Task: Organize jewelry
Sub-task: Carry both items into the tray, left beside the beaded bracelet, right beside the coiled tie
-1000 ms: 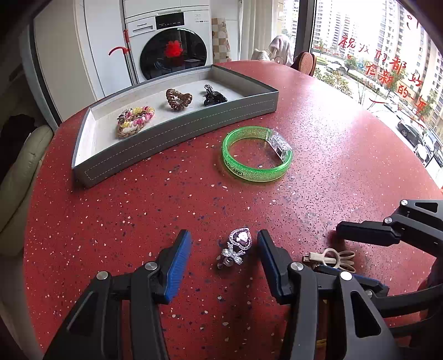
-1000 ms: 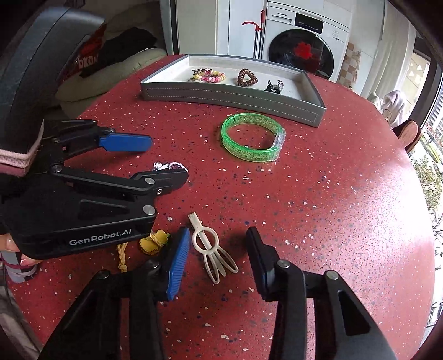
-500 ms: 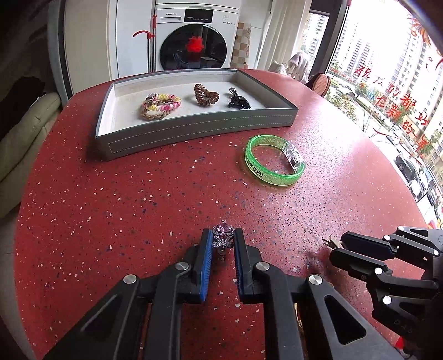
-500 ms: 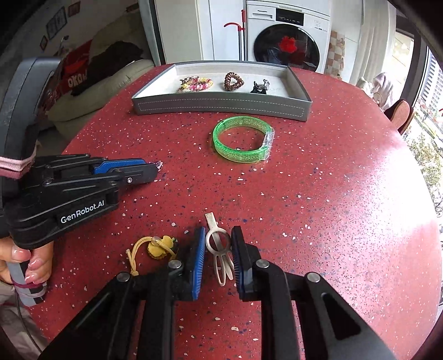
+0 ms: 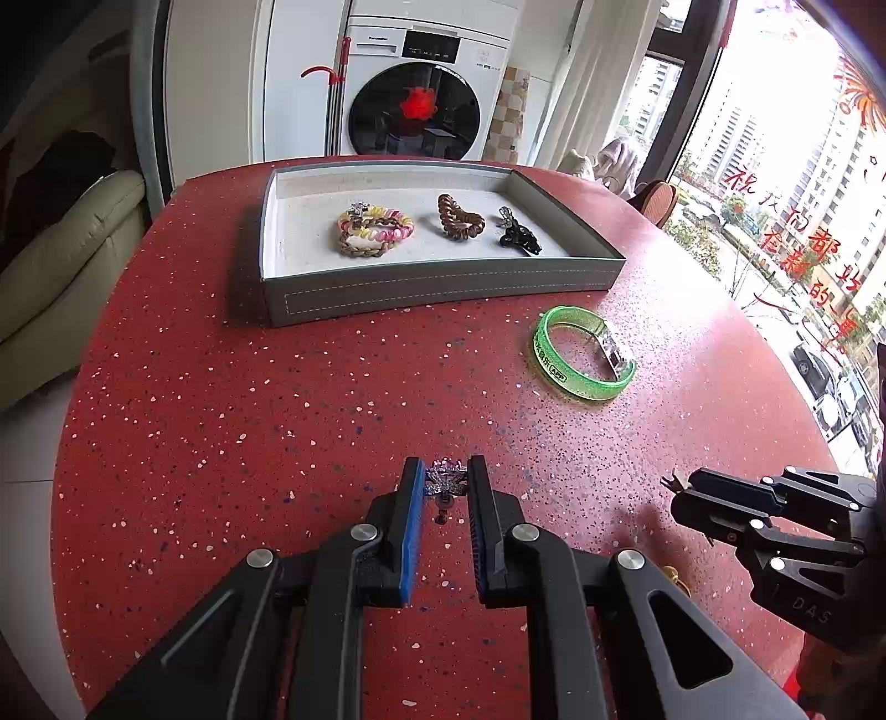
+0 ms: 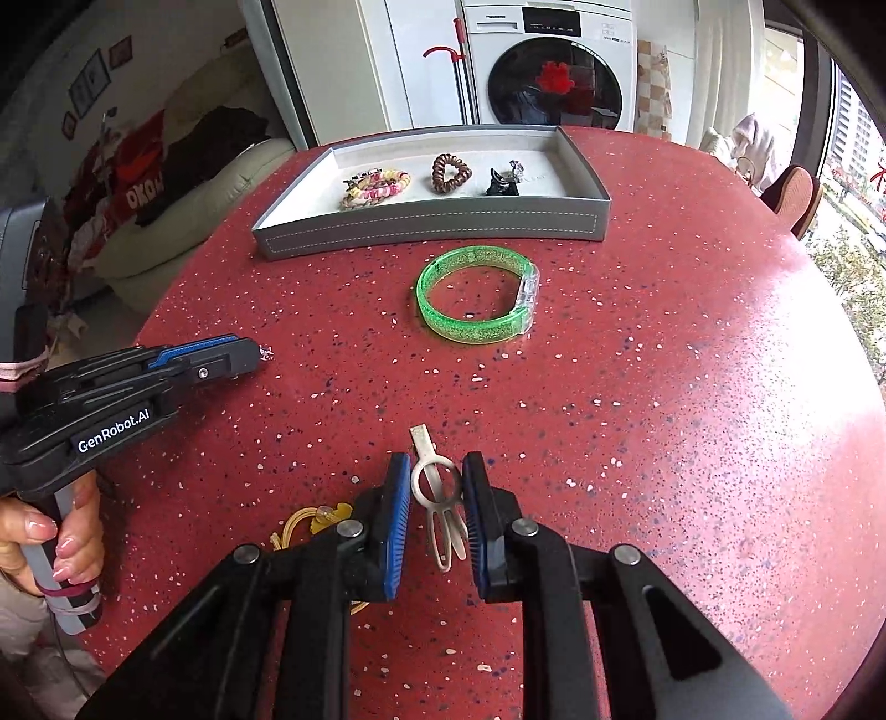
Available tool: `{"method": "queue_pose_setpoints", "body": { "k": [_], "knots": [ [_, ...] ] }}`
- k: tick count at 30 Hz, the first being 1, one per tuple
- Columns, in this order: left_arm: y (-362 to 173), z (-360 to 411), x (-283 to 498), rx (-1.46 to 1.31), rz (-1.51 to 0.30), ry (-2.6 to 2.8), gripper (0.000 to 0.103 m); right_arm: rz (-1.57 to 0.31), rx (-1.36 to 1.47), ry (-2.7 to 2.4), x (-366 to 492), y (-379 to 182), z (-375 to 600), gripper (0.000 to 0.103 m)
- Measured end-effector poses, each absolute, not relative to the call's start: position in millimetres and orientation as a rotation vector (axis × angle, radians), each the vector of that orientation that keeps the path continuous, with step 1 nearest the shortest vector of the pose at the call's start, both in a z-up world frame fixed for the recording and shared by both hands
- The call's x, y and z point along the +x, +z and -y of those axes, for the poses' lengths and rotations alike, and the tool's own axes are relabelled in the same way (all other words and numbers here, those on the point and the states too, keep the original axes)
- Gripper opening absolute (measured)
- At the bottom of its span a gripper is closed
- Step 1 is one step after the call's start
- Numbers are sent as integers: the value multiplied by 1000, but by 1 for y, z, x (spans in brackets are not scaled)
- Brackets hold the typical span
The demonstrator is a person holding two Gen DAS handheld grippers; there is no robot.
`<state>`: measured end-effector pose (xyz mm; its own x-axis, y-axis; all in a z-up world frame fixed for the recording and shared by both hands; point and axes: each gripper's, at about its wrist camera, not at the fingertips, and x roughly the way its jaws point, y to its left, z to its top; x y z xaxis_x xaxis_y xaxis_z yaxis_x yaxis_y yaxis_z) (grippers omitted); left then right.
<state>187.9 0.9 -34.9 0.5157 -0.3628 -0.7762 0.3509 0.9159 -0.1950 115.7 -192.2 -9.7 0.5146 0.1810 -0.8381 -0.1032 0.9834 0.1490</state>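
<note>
Round red speckled tabletop (image 5: pixel 221 421), white front-loading washing machine (image 5: pixel 421 94) behind. Left gripper (image 5: pixel 446 483) clamped on sparkly silver-and-purple jewelled brooch (image 5: pixel 443 479), pads pressing both sides. Right gripper (image 6: pixel 436 483) clamped on cream plastic hair clip (image 6: pixel 437 487). Translucent green glitter bangle (image 6: pixel 476 292) lying flat near grey rectangular tray (image 5: pixel 443 288), which holds pastel braided bracelet (image 5: pixel 375 229), brown coiled hair tie (image 5: pixel 459 217) and black hair claw (image 5: pixel 518 235). Yellow corded charm (image 6: pixel 310 523) beside right gripper.

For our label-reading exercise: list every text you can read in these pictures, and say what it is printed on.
"GenRobot.AI": black left gripper.
"DAS": black right gripper; remainder hidden.
"APP": green glitter bangle; other characters too small.
"Panasonic": white washing machine, faint.
Red characters: window pane; unreadable.
</note>
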Motion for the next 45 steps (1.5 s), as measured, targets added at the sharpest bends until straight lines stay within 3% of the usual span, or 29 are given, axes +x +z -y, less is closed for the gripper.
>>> {"method": "queue_pose_setpoints", "body": {
  "k": [18,31,45],
  "knots": [
    [-15,0,205,-24,-900,-441,33,-1006,125,183,136,4,196,21],
    [21,-3,273,-27,-813,-409,33,-939,147,171,212,44,211,21],
    [-13,16,356,21,-925,-384,33,-987,228,179,318,23,214,21]
  ]
}}
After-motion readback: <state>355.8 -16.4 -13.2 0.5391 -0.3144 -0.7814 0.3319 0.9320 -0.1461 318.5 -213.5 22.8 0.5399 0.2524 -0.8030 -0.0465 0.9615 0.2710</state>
